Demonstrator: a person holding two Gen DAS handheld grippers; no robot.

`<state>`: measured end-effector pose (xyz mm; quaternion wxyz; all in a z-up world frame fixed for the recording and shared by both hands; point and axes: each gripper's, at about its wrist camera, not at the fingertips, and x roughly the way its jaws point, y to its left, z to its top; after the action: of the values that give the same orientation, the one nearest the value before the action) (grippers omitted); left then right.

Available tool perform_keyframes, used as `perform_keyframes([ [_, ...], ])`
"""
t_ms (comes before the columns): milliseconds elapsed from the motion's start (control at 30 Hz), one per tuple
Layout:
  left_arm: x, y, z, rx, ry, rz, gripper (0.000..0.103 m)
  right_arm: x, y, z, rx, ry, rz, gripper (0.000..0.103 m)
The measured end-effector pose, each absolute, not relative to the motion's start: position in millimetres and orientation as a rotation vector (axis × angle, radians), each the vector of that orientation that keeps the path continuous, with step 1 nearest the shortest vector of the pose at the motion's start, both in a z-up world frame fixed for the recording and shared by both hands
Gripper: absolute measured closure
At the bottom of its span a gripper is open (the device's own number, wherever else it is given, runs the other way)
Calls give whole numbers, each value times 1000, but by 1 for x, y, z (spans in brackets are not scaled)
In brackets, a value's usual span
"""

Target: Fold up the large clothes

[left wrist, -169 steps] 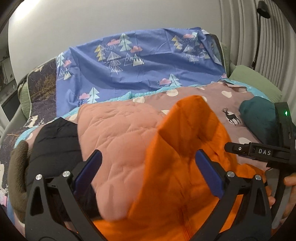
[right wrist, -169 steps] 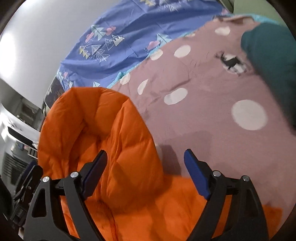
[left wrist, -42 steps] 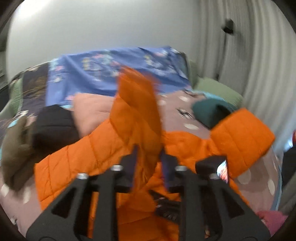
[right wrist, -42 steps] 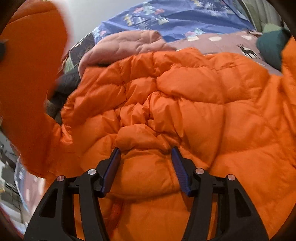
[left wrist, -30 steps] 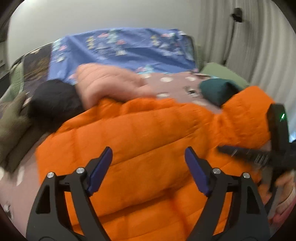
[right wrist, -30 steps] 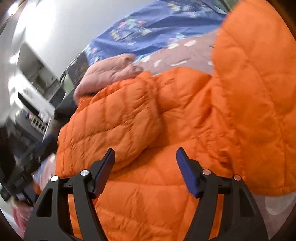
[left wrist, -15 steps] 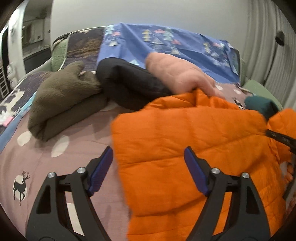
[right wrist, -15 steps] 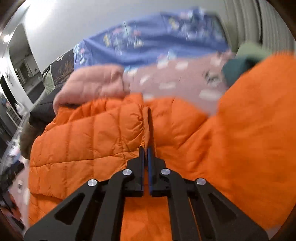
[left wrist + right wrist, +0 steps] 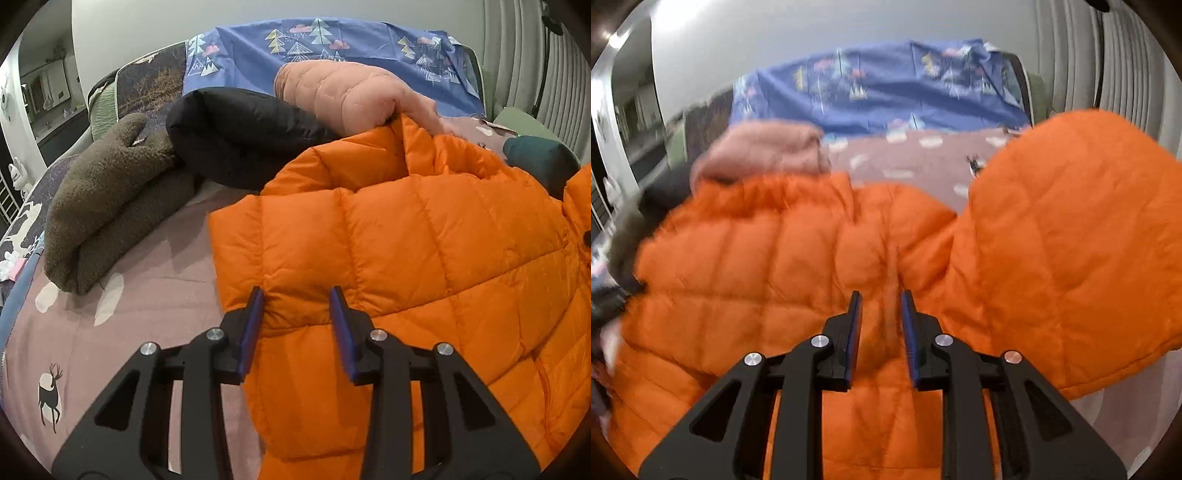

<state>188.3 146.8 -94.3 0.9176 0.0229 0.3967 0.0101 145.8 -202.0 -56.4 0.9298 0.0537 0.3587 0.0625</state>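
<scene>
An orange puffer jacket (image 9: 424,240) lies spread on the bed, also filling the right wrist view (image 9: 768,266). My left gripper (image 9: 297,299) is closed part-way on a puffy fold at the jacket's left edge, its blue pads (image 9: 253,321) pressing the fabric. My right gripper (image 9: 881,306) sits over the jacket's middle seam with a narrow gap between its jaws; I cannot tell whether it pinches fabric. The jacket's hood or sleeve (image 9: 1071,240) bulges up on the right.
Folded clothes lie at the back left: a brown fleece (image 9: 110,206), a black jacket (image 9: 236,144), a pink quilted jacket (image 9: 343,96). A teal bundle (image 9: 543,155) lies at the right. The mauve dotted bedspread (image 9: 155,280) and blue tree-print sheet (image 9: 351,40) show behind.
My left gripper has narrowed from wide open onto the jacket's left edge. My right gripper, fully shut half a second ago, has opened a little over the middle seam.
</scene>
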Motion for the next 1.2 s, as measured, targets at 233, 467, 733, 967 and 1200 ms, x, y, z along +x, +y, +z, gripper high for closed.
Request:
perform_keyframes([
  [233,183,108,-57,0,726,-103,52,179,-180,-117,122,945,180,83],
  [467,191,29,-109,154,787,-190,38,178,-171,-119,70,911,154,82],
  [733,199,37,-125,140,813,-102,5,156,-180,-115,92,860,159,82],
  [967,201,50,-127,74,827,-123,3,41,-241,-24,282,533,214,67],
  [1200,186,34,-126,147,778,-150,32,-37,-446,-20,916,390,-135,39],
])
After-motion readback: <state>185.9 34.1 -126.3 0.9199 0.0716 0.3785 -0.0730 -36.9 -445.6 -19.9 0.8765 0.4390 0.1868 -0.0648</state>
